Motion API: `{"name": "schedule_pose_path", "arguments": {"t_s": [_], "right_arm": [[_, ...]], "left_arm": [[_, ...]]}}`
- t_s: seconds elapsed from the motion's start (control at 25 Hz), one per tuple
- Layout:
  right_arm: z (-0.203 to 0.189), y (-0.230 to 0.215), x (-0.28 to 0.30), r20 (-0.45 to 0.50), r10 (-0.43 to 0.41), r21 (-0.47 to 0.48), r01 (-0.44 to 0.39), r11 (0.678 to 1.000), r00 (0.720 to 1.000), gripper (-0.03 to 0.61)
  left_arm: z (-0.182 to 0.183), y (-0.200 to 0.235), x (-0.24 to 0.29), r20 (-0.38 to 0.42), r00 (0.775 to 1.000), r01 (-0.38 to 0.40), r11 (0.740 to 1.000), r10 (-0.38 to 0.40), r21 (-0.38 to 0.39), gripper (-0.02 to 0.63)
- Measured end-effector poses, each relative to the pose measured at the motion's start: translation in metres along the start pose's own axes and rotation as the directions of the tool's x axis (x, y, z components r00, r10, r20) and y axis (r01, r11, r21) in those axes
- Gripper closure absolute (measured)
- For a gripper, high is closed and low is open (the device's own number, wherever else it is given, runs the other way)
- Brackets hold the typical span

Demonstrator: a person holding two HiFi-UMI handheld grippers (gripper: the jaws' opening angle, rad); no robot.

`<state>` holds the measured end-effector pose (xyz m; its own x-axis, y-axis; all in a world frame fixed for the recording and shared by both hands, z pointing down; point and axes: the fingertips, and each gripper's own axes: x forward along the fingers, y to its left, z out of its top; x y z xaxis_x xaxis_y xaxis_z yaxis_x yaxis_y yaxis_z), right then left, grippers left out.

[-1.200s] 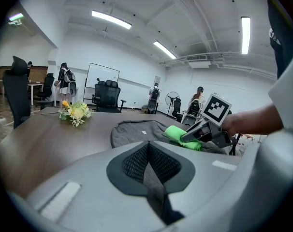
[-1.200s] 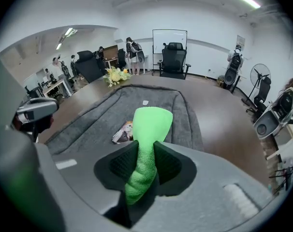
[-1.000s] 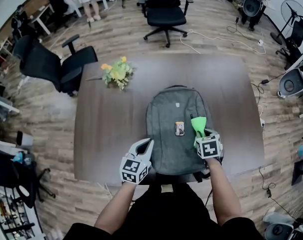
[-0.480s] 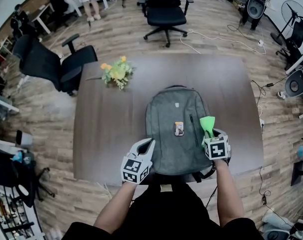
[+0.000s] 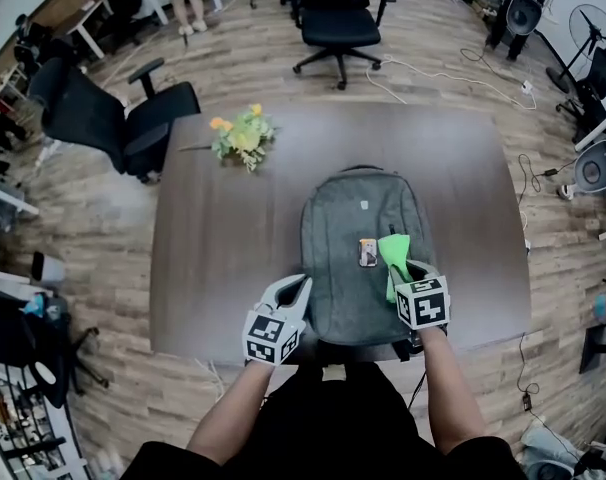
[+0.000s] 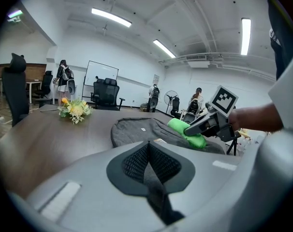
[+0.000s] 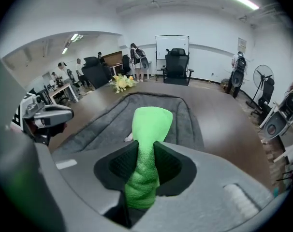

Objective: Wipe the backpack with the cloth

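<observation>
The right gripper (image 5: pixel 407 274) clamps the green cloth (image 5: pixel 393 249) against the grey backpack (image 5: pixel 343 258), while the left gripper (image 5: pixel 295 288), jaws together and empty, sits beside its near corner

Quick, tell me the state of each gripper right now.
Left gripper: shut, nothing between its jaws.
Right gripper: shut on the green cloth, over the backpack.
</observation>
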<state>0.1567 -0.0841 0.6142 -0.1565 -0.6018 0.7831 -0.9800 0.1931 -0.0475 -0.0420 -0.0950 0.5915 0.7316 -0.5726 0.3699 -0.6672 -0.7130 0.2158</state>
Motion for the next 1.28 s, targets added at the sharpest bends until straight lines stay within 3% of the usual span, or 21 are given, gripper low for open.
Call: {"name": "schedule_pose_path", "arguments": {"t_s": [0.12,0.72,0.92,1.28], "right_arm": [[-0.001,0.032,0.006,-0.007,0.068,0.005,-0.068,0.998,0.998,0.480],[-0.003,0.163,0.003,0.023,0.249,0.065,-0.250,0.966,0.968,0.480],[-0.012,0.175,0.007,0.001,0.251,0.028,-0.251,0.968,0.968,0.480],[-0.020,0.164,0.006,-0.055,0.200,-0.087,-0.204,0.975,0.978,0.480]], "left_arm": [[-0.008,0.005,-0.005,-0.014,1.000,0.000,1.000,0.000,0.000,0.594],[-0.022,0.026,-0.040,-0.014,0.999,0.031,0.999,-0.031,0.031,0.594],[-0.019,0.025,-0.048,-0.004,0.999,0.032,0.999,-0.032,-0.016,0.594],[-0.011,0.005,-0.052,0.003,1.000,0.029,0.999,-0.029,0.022,0.594]]}}
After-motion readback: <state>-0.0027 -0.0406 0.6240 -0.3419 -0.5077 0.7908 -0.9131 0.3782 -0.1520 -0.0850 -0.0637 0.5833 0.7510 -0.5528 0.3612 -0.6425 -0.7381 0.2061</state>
